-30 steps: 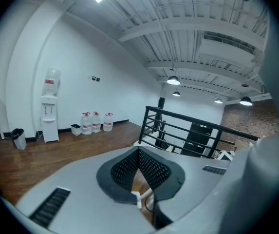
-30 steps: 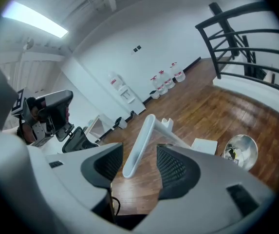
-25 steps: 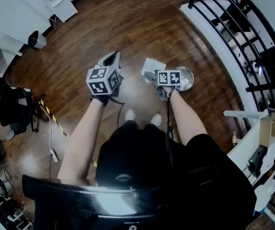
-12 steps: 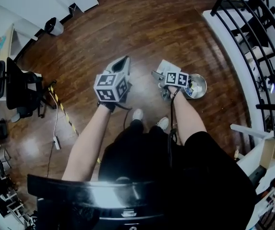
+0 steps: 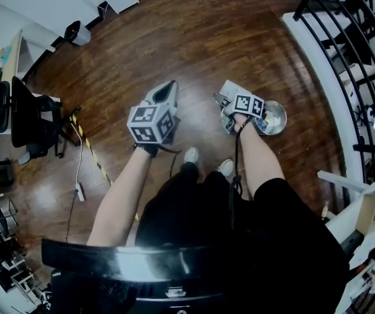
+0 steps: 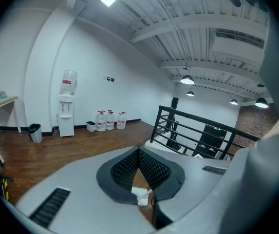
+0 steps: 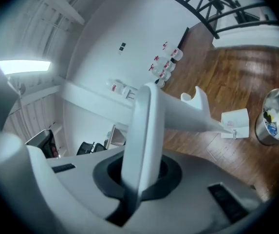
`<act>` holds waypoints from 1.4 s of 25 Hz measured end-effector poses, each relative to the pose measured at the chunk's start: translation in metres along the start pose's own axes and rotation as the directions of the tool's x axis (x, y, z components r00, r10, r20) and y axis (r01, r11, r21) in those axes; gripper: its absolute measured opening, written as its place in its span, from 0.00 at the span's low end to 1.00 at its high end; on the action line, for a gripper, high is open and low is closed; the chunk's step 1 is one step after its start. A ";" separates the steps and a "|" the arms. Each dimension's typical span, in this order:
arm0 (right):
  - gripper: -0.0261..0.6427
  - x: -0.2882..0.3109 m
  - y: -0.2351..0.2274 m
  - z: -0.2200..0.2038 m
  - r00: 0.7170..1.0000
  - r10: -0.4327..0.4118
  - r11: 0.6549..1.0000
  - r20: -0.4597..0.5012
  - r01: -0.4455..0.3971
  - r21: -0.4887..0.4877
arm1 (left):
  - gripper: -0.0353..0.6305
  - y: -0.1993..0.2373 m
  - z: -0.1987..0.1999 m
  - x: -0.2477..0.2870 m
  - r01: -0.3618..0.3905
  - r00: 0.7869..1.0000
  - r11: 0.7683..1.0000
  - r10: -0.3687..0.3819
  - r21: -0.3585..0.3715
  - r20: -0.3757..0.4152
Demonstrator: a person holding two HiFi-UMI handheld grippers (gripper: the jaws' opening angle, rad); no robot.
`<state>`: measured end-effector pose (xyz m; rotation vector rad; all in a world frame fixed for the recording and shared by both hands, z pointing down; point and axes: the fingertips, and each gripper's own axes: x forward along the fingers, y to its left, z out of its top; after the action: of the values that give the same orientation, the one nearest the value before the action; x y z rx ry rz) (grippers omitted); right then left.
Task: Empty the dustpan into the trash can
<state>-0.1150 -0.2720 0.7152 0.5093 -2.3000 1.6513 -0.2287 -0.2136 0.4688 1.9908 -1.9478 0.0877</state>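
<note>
A white dustpan sticks out ahead of my right gripper. That gripper's jaws have just closed on the pan's thin handle and are shut on it. From the head view, the right gripper holds the pan just left of the round silver trash can. The can stands on the wooden floor with some litter inside, past the pan's tip. A white paper lies by that tip. My left gripper hovers left of the pan. Its pads meet with nothing between them.
A black stair railing runs along the right, close behind the can. An office chair, a cable and striped tape are on the left. The person's feet stand just below the grippers. A water dispenser and bottles line the far wall.
The right gripper has rolled and shifted a little with the dustpan beside the can. The left gripper has drifted slightly and stays shut.
</note>
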 end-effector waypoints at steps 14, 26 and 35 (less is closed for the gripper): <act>0.04 -0.011 0.014 0.005 0.999 0.051 0.988 0.011 -0.049 -0.148 | 0.06 -0.005 -0.012 0.003 0.008 1.000 1.000 -0.008 -0.008 -0.023; 0.05 -0.018 0.031 0.011 0.996 0.085 0.973 0.028 -0.077 -0.218 | 0.06 -0.005 -0.021 0.008 0.026 0.999 1.000 -0.027 -0.015 -0.041; 0.05 -0.022 0.047 0.007 0.997 0.076 0.967 -0.001 -0.074 -0.244 | 0.06 -0.014 -0.018 0.013 0.059 0.998 0.998 -0.060 -0.014 -0.034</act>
<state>-0.1156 -0.2624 0.6635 0.3787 -2.5101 1.3713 -0.2105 -0.2211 0.4869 2.0239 -1.8618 0.0943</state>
